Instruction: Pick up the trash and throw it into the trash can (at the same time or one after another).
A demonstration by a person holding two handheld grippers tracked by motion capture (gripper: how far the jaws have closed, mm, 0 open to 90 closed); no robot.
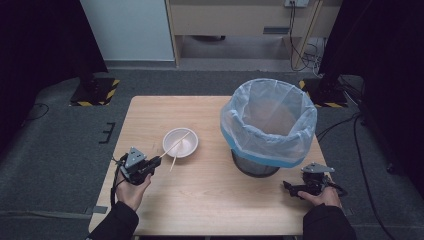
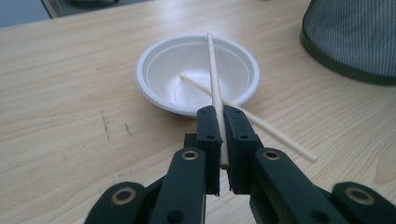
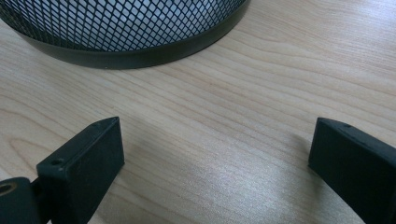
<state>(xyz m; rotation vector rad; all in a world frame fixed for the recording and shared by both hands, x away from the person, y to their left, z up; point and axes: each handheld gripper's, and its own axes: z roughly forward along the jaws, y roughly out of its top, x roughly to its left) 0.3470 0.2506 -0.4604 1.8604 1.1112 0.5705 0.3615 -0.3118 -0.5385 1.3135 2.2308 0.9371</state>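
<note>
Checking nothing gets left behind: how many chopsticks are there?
2. One chopstick is clamped in the left hand-held gripper, reaching over the white bowl. The other chopstick leans in the bowl, its end on the table.

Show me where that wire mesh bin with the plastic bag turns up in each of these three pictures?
High view: the mesh bin stands right of centre on the table, bag draped over its rim.
Left gripper view: its mesh side fills the top right corner.
Right gripper view: its mesh wall and dark base ring run across the top.
Shared landmark: the pale wooden table under it.
</note>
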